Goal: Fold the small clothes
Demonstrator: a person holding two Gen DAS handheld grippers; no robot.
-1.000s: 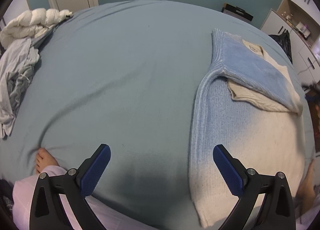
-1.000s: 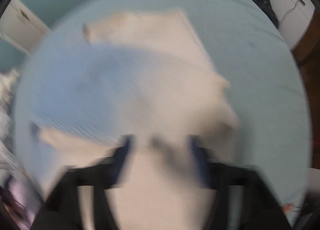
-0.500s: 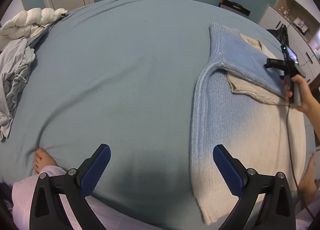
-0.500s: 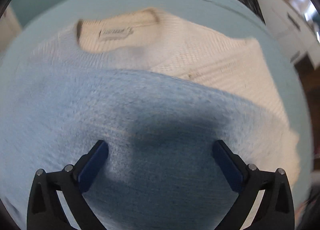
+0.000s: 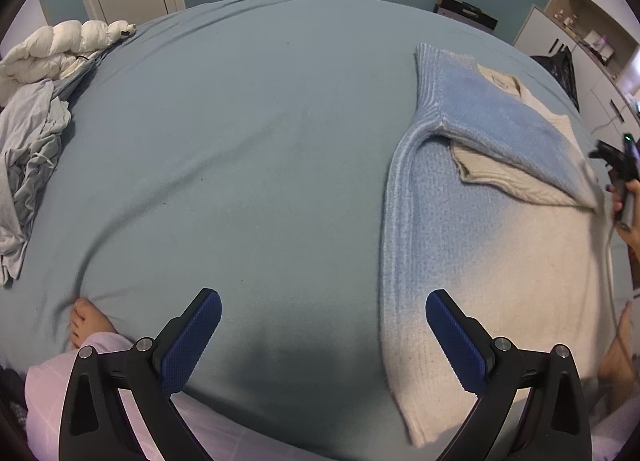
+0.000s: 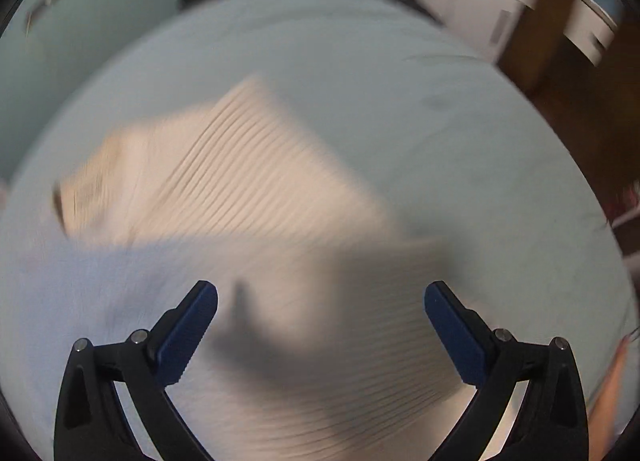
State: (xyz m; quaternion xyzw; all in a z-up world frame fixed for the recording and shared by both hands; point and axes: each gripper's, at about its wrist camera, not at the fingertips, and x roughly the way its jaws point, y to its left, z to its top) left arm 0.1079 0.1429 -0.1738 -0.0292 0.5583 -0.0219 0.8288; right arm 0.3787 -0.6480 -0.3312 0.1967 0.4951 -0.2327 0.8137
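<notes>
The sweater (image 5: 492, 245) — knitted, fading from blue to cream — lies flat on the blue-grey bedsheet (image 5: 248, 133), and everything that comes next seems to turn on how it sits against the two tools. In the left wrist view it lies well off to the right of the left gripper (image 5: 322, 335), its long axis running away from the person toward the far end of the bed, with its blue ribbed edge nearest that gripper's right-hand pad. One sleeve (image 5: 500, 121) is already folded across the chest, over the cream part near the collar label. The left gripper hangs above bare sheet beside the sweater, its jaws spread wide with nothing between them. The right gripper (image 6: 320, 325) is the nearer one by far: it hovers directly over the sweater's cream side, jaws gaping as far as they go, gripping nothing — the knit lies beneath them, not pinched. Its view is smeared, so exactly which edge it is over I cannot tell. My guess is that the side of the sweater away from the left gripper is to be folded in next, and the right hand (image 5: 624, 201), seen at that side, is placed for it. A crumpled grey garment (image 5: 28, 165) waits far beyond the left gripper, away from the sweater.
</notes>
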